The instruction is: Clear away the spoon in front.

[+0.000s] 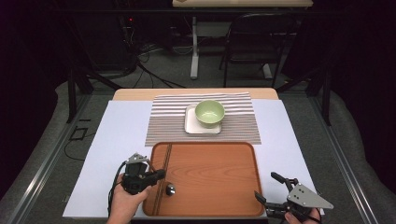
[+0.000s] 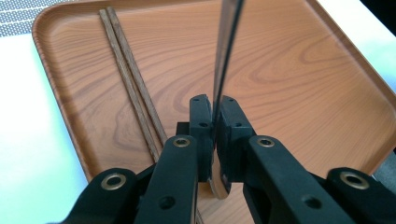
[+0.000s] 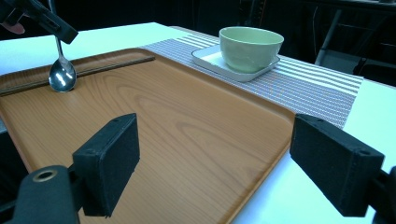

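over the tray [image 1: 205, 177] | left claw [image 2: 214, 122] clamps spoon [image 3: 62, 74] handle | right claw [image 3: 224, 168] gapes | no readable writing

A recording lab or studio: black curtains ring the tabletop [image 1: 121, 130], loose cables [image 1: 154, 77] trail over grey carpet, and a folding chair [image 1: 252, 42] stands by another desk behind.

i see a dark room with grey carpet floor [image 1: 42, 140] around my surface [image 1: 121, 126]. behind it stands a black chair [image 1: 254, 42], a white table leg [image 1: 194, 46] and loose cables [image 1: 149, 70] trailing across the floor. black frame struts [image 1: 77, 79] flank both sides.
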`<state>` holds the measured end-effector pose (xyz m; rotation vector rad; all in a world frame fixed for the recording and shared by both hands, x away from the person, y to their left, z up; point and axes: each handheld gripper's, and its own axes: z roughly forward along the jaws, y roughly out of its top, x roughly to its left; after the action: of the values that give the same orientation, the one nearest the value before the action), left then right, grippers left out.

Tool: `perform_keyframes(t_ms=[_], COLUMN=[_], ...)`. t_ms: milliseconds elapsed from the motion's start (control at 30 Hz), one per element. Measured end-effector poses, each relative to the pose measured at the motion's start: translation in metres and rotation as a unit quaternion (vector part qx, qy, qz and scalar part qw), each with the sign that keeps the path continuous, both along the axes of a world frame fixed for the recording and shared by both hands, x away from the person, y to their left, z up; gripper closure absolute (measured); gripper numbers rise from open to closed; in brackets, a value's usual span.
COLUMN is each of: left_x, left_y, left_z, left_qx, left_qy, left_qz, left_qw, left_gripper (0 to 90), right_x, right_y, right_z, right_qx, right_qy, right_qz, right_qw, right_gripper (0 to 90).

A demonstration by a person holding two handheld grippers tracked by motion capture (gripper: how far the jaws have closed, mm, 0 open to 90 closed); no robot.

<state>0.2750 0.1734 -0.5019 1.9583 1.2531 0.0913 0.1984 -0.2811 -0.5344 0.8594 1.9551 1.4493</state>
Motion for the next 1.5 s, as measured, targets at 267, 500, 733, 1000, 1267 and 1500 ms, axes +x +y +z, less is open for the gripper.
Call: perform_keyframes(t_ms=[267,500,733,1000,1267,1500], left_x=[0.007,0.015,0.027,0.043,0.057,0.068], left_y=[0.000,0.004,-0.001,-0.009,-0.022,-0.033], left_z=[-0.001,-0.006,-0.010,-0.019,-0.029,-0.035], left_qx=[-0.010,-0.027,-0.027,-0.020,-0.002,0.019], left_qy=[-0.001,0.007,0.007,0.015,0.022,0.023], left_qz=[0.010,0.026,0.033,0.037,0.032,0.021], left_qw=[0.9999,0.9993,0.9991,0.9990,0.9993,0.9993], left_gripper=[80.8,81.1,80.1,80.1,79.3,79.0], right_x=[0.000,0.000,0.000,0.000,0.000,0.000], right_y=[0.000,0.000,0.000,0.000,0.000,0.000], right_z=[0.000,0.000,0.000,0.000,0.000,0.000], right_qx=[0.000,0.000,-0.002,-0.001,-0.002,-0.002], right_qy=[0.000,0.000,0.000,0.000,-0.001,-0.002], right_qz=[0.000,0.000,0.002,0.002,0.004,0.004], right_qw=[1.0000,1.0000,1.0000,1.0000,1.0000,1.0000], right_gripper=[15.4,15.3,15.3,15.3,15.4,15.4])
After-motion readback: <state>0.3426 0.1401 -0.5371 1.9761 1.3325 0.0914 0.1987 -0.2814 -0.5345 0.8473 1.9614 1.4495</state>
